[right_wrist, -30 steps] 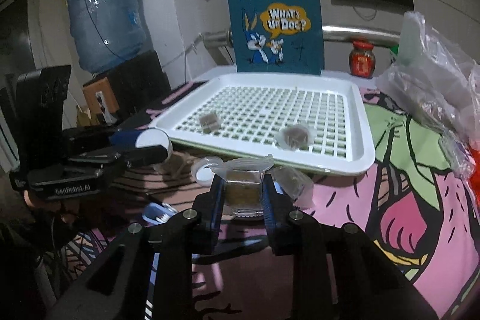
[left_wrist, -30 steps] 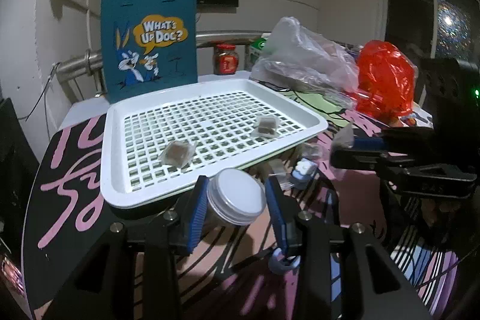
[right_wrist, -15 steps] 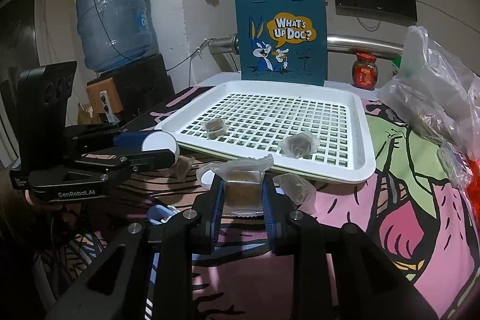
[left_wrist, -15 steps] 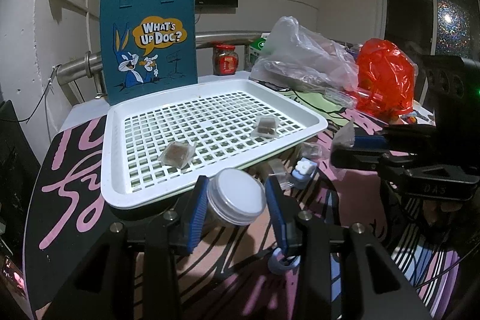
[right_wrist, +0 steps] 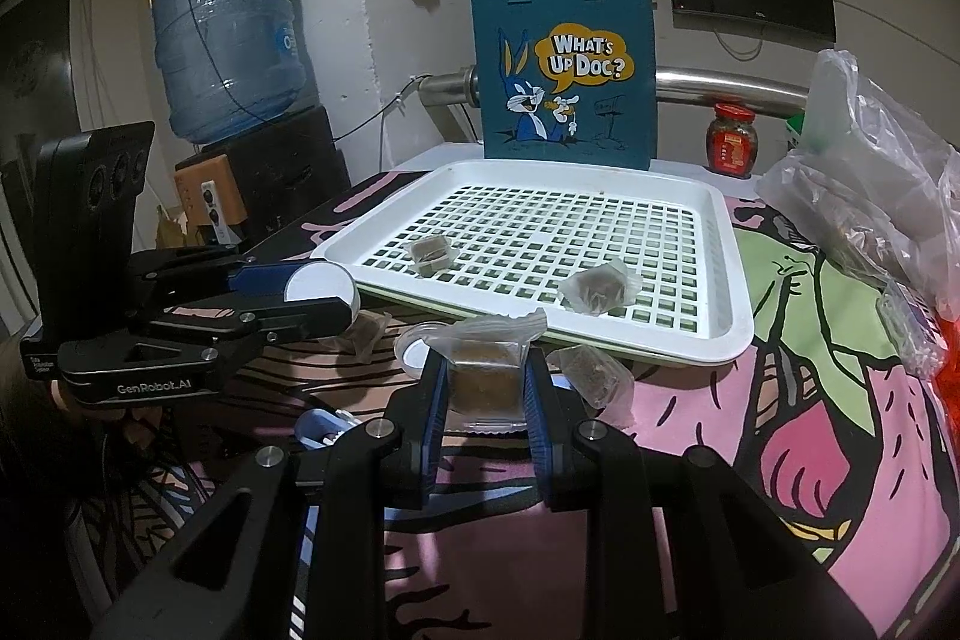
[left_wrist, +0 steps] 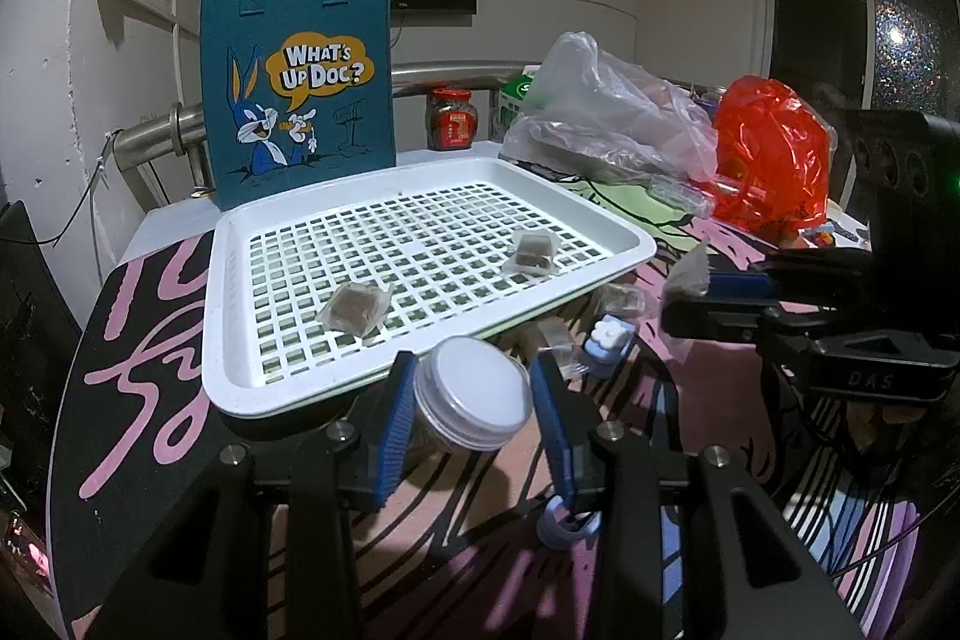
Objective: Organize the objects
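Between the right gripper (right_wrist: pixel 485 388) jaws: wrapped brown cube (right_wrist: pixel 485 381), clenched | light, crinkly, slippery wrap; hold the firm block | left gripper (left_wrist: pixel 473 403) jaws grasp lidded jar (left_wrist: pixel 474 394), rigid | tray (right_wrist: pixel 735 334) just ahead

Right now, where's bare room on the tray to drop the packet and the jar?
The white tray is mostly bare: the whole far half toward the blue tote bag, and the middle gap between the two wrapped cubes. It's crowded on the cloth along the tray's near rim, where loose packets and a small blue-white item sit ahead of both tools.
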